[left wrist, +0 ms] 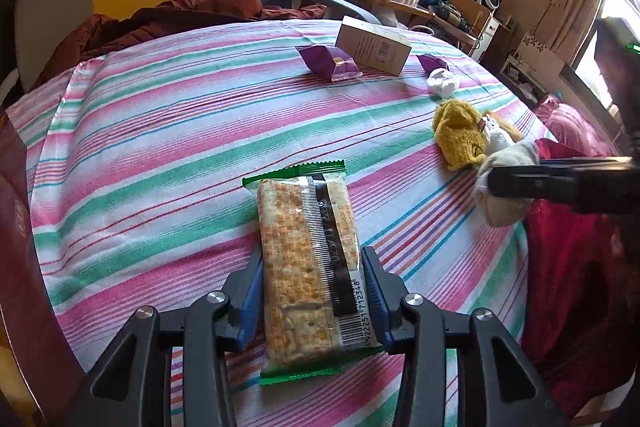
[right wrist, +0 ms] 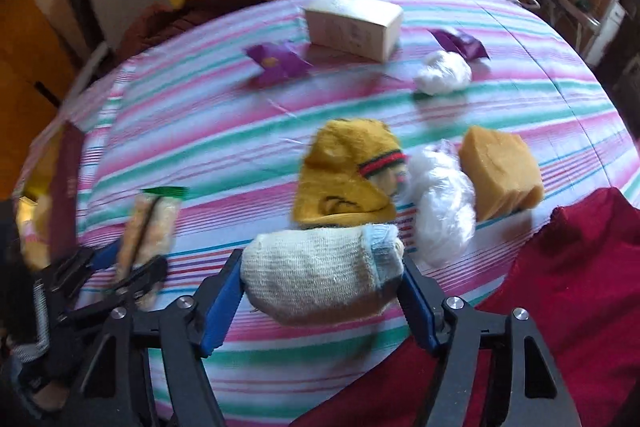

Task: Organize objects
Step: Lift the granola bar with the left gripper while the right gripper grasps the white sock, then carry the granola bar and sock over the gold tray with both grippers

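My left gripper is shut on a green-edged cracker pack, its blue pads pressed to both long sides over the striped bed sheet. My right gripper is shut on a rolled white sock; it shows at the right of the left wrist view. A yellow sock lies just beyond the white one. The left gripper with the cracker pack shows at the lower left of the right wrist view.
A beige box, two purple snack packets, a white wad, a clear plastic bag and an orange sponge lie on the sheet. A red cloth lies right, a maroon box left.
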Motion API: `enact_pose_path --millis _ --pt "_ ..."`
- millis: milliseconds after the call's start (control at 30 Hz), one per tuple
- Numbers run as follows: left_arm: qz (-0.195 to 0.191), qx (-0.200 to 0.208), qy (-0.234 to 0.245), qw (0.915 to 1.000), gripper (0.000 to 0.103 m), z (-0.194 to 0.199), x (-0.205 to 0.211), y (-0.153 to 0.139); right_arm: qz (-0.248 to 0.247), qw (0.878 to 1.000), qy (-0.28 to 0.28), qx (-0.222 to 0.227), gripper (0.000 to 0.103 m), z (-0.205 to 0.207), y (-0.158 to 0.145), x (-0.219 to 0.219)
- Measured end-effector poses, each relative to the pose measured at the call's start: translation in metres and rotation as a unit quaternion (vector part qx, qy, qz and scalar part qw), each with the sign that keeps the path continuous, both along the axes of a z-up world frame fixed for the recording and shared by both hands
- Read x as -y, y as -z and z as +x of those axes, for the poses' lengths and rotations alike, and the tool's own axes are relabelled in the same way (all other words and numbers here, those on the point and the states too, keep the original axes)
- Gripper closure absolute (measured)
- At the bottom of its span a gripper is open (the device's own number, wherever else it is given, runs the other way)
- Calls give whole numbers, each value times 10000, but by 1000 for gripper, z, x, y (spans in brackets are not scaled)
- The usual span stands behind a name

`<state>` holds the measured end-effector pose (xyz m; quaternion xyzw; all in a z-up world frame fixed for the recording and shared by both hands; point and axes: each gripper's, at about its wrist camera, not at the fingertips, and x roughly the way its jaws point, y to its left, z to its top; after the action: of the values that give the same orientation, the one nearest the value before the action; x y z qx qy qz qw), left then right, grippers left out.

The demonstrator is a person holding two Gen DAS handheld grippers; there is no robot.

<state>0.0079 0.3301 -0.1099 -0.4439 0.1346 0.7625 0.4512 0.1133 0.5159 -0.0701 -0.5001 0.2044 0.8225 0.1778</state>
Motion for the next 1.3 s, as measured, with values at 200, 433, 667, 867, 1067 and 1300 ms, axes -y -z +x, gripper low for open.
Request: enact_pose_path --millis 200,433,667,867,1067,1300 --pt "106 159 -93 9998 58 4 17 -8 64 9983 -341 -477 31 8 -26 25" --pt "442 -93 -244 9987 58 15 53 -47 -25 9961 -525 -711 31 -8 -36 49" --pt "702 -104 -800 9943 58 7 101 -75 -100 9921 -998 -753 31 -40 -37 88" --pt "1064 -341 -1560 9814 58 -6 165 -102 -165 9826 -1629 -877 31 -68 -45 135" --pt "1269 -468 -2516 9583 58 -18 243 -114 -226 9700 -2189 -1038 31 -100 -55 189" --pt "1409 -394 -3443 9274 58 -24 322 -108 -240 9586 -2580 -1177 31 -134 -60 234"
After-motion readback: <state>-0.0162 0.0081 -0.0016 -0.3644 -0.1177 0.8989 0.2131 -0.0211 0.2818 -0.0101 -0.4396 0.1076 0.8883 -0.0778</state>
